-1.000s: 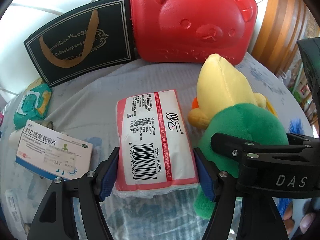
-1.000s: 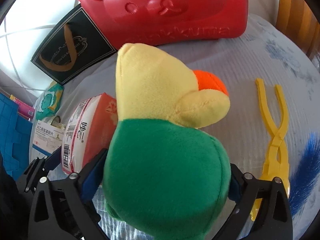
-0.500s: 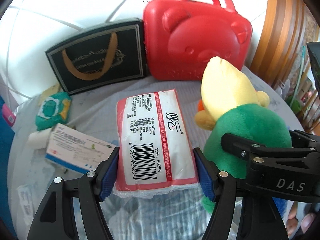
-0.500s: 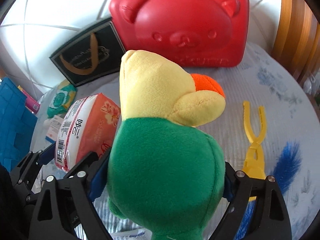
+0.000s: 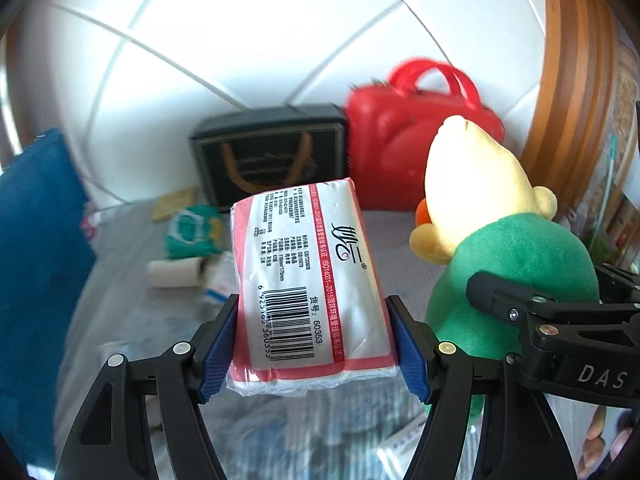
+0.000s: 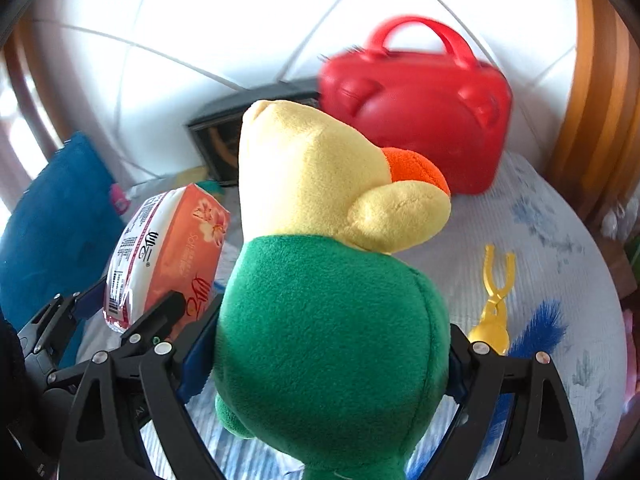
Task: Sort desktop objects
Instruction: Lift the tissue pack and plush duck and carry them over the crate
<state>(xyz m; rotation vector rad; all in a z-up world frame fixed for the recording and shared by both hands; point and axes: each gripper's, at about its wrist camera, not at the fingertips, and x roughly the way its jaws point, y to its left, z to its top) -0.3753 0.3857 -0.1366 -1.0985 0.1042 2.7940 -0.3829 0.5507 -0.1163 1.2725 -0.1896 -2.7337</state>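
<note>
Left wrist view showed the left tongs clenched on a plastic-wrapped red-and-white tissue pack, held above the cloth-covered bench. Beside it, the right tongs clasped a green-and-yellow plush toy. Behind stood a red bear-faced plastic case, a black paper bag and, left, a blue bin; a yellow plastic clip lay right.

The tissue pack sits left of the plush toy; behind them the bag stands left of the case, touching it, on the worktop.
</note>
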